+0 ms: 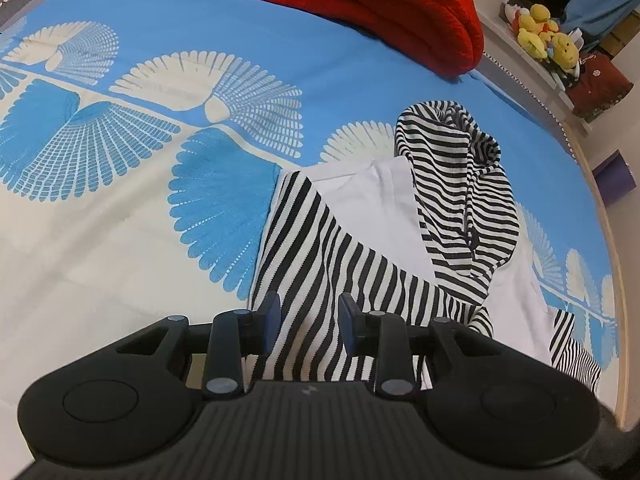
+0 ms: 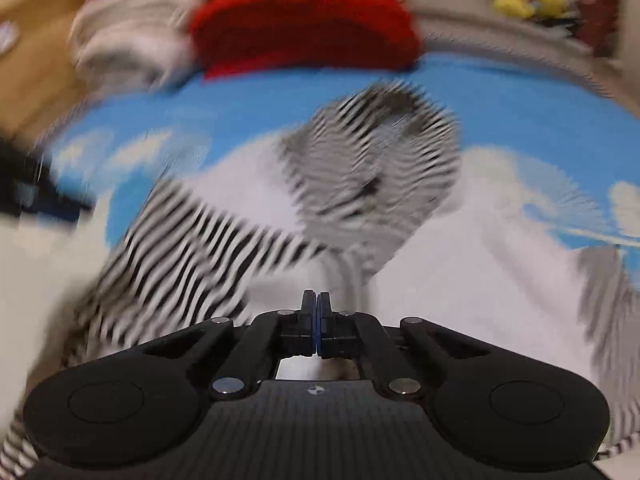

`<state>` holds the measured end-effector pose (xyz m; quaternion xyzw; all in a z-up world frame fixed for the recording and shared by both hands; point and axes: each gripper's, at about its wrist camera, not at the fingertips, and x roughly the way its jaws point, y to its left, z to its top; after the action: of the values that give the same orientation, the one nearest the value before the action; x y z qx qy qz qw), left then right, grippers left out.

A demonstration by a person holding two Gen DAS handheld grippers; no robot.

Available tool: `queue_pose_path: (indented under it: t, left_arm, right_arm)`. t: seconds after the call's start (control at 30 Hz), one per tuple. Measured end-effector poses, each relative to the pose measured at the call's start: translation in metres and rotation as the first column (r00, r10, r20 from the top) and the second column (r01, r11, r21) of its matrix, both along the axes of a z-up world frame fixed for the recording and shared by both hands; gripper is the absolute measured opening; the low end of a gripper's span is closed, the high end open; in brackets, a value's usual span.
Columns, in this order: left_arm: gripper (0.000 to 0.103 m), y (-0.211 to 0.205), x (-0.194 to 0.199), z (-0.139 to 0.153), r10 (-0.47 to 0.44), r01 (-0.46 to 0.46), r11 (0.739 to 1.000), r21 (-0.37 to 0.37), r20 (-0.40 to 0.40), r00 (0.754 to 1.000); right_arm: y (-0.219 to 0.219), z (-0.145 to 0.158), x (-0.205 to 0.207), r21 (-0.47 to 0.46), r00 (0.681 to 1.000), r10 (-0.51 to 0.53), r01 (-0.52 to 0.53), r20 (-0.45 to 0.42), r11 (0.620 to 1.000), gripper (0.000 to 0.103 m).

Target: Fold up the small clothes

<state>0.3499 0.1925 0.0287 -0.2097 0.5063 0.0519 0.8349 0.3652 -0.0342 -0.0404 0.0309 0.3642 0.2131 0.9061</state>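
the striped garment (image 1: 312, 248) lies on the bed (image 1: 120, 240), one sleeve laid across its white body, hood bunched beyond, so the folding looks barely begun. the left gripper (image 1: 308, 320) stands with jaws apart over the striped sleeve, not pressing it. the right gripper (image 2: 316, 312) has its jaws clenched together, nothing visibly between them. the right view is smeared with blur; the garment's near hem is hidden.

free: bedspread (image 1: 120, 240) left | blocked: red blanket (image 1: 380, 12) far side, probably
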Motion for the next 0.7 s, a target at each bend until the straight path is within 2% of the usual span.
queue_pose_path:
  t: [0.07,0.13,0.23,0.27,0.3,0.37,0.5,0.57,0.63,0.67,0.7]
  left_arm:
    - [0.034,-0.003,0.001,-0.002,-0.009,0.009,1.0,0.006,-0.002,1.0]
    - [0.034,-0.006,0.001,-0.004,-0.02,0.02,1.0,0.013,-0.005,1.0]
    - [0.034,-0.008,0.001,-0.008,-0.019,0.02,1.0,0.017,-0.018,1.0]
    - [0.034,-0.008,0.0,-0.009,-0.02,0.02,1.0,0.016,-0.019,1.0]
    - [0.034,-0.009,0.0,-0.009,-0.019,0.019,1.0,0.017,-0.02,1.0]
    - [0.034,-0.008,-0.001,-0.009,-0.016,0.016,1.0,0.018,-0.021,1.0]
    - [0.034,-0.006,-0.001,-0.009,-0.012,0.013,1.0,0.016,-0.025,1.0]
    - [0.034,-0.005,-0.001,-0.008,-0.013,0.013,1.0,0.011,-0.023,1.0]
    - [0.034,-0.004,0.0,-0.006,-0.018,0.019,1.0,0.009,-0.02,1.0]
    - [0.034,-0.004,0.001,-0.006,-0.021,0.021,1.0,0.008,-0.019,1.0]
    - [0.034,-0.003,0.001,-0.005,-0.023,0.023,1.0,0.009,-0.018,1.0]
  right_arm:
    - [-0.026,0.007,0.003,0.081,0.997,-0.072,0.073,-0.01,0.994,0.0]
    - [-0.037,0.004,0.005,0.107,0.997,-0.074,0.075,-0.014,0.991,0.002]
    - [-0.024,-0.01,0.005,0.108,0.996,0.061,-0.053,-0.068,0.993,0.005]
    - [-0.014,-0.015,0.004,0.107,0.991,0.108,-0.099,-0.08,0.989,0.014]
    - [-0.003,-0.018,0.0,0.087,0.984,0.157,-0.15,-0.081,0.985,0.024]
    - [0.02,-0.024,-0.009,0.009,0.971,0.232,-0.232,-0.063,0.973,0.033]
    - [0.05,-0.045,-0.016,-0.118,0.954,0.285,-0.294,-0.09,0.948,0.039]
    - [0.055,-0.049,-0.017,-0.171,0.957,0.282,-0.291,-0.075,0.941,0.039]
    - [0.054,-0.048,-0.015,-0.164,0.957,0.282,-0.291,-0.073,0.943,0.037]
    - [0.049,-0.045,-0.014,-0.138,0.959,0.271,-0.279,-0.078,0.95,0.022]
    - [0.043,-0.044,-0.011,-0.1,0.961,0.26,-0.269,-0.09,0.958,0.014]
